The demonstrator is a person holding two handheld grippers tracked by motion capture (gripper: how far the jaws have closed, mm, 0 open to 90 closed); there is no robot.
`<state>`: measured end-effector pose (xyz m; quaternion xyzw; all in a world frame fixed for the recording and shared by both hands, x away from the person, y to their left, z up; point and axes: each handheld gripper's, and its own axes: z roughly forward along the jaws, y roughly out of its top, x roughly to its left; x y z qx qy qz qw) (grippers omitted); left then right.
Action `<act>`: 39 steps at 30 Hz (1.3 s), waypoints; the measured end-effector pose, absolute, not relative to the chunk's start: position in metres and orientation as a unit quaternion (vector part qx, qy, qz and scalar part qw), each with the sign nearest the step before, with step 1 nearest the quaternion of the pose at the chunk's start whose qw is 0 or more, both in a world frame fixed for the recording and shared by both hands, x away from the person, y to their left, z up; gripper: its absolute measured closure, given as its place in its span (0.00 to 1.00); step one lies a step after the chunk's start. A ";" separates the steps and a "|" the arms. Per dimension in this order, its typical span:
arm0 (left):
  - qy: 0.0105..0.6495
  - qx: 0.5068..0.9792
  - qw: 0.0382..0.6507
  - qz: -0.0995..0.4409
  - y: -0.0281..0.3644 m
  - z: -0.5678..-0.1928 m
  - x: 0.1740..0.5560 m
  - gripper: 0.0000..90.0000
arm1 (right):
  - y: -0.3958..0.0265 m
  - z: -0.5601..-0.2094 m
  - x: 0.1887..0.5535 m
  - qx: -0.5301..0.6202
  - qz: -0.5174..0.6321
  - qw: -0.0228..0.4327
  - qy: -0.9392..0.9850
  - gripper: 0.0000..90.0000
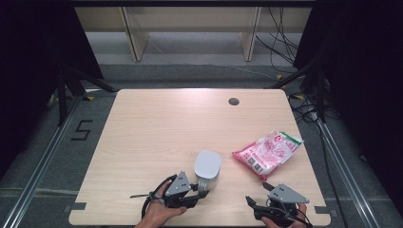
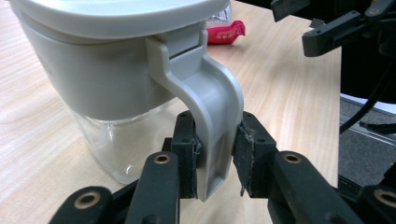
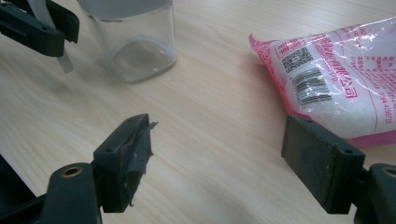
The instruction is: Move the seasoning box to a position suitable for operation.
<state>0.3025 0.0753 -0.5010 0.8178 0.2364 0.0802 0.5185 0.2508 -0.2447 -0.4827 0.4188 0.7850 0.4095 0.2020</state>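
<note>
A clear jug with a grey lid [image 1: 207, 164] stands on the wooden table [image 1: 157, 128] near its front edge. My left gripper [image 1: 201, 191] comes at it from the front left. In the left gripper view the pads [image 2: 187, 144] press on both sides of the jug's grey handle [image 2: 210, 98]. A pink and white bag of white grains [image 1: 268, 152] lies flat to the right of the jug. My right gripper [image 1: 257, 192] sits low at the front right, open, with bare table between its jaws [image 3: 222, 140]. The bag [image 3: 341, 79] lies just beyond its right jaw, and the jug's glass base [image 3: 140, 42] is to the left.
A dark round cable hole [image 1: 233, 101] sits near the table's far edge. Black cables [image 1: 285, 42] trail over the floor at the back right. A "5" marker [image 1: 81, 129] is taped on the floor to the left. The table's left half is bare wood.
</note>
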 end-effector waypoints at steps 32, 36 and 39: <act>0.292 0.797 0.513 0.129 0.098 -0.503 0.342 0.75 | -0.243 -0.483 0.251 0.419 0.407 0.198 0.787 0.28; 0.298 0.797 0.506 0.139 0.100 -0.503 0.348 0.75 | -0.244 -0.484 0.252 0.414 0.404 0.201 0.790 0.28; 0.306 0.792 0.507 0.148 0.101 -0.504 0.354 0.75 | -0.245 -0.484 0.253 0.407 0.404 0.205 0.793 0.28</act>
